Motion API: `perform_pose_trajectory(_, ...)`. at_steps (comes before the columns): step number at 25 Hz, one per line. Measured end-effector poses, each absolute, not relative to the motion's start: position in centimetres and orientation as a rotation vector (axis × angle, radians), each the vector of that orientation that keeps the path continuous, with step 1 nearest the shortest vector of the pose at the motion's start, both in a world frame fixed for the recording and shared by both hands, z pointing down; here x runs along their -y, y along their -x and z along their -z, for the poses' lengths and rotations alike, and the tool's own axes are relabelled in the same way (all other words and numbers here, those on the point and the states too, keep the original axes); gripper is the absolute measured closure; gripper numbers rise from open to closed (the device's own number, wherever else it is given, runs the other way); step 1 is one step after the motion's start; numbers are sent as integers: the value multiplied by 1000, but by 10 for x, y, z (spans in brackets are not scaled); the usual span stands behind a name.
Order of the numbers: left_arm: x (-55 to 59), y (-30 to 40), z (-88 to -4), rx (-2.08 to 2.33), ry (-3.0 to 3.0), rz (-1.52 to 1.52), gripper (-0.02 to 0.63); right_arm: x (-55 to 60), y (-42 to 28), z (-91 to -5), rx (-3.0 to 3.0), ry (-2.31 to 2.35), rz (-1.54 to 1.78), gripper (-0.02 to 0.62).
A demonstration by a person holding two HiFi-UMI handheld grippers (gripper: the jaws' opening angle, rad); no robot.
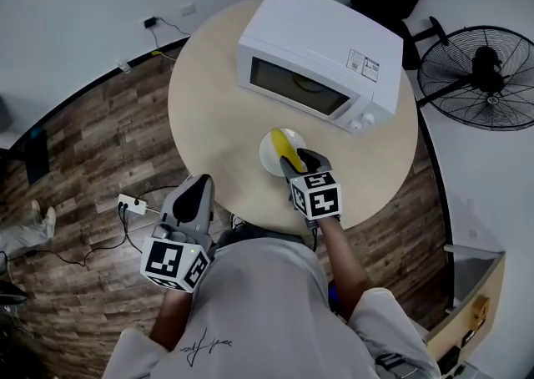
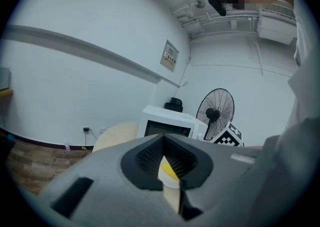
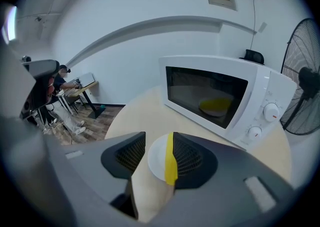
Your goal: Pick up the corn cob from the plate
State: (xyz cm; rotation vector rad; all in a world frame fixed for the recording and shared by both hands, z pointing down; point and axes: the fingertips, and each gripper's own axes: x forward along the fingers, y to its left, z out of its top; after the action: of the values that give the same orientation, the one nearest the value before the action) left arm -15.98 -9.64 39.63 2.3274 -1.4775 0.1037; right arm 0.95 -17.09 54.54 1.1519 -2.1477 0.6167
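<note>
- Since the corn cob lies on the white plate at the near side of the table, in front of the microwave, the right gripper is angled down over it.
- Its jaws are spread, with the cob seen between them beside the right pad; nothing is pinched yet.
- The left gripper is held off the table's near-left edge, its jaws pressed together on nothing, judged to be parked out of the way.

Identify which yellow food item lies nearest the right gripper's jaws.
The yellow corn cob on the white round plate on the beige round table; the other yellow item sits inside the white microwave.
</note>
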Motion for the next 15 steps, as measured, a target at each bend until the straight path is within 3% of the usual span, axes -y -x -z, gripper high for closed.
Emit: perform_pose_trajectory(15,103,159,-402,1486,-2300,-134,614,181,-7,-579,2090,-1062,-673,321)
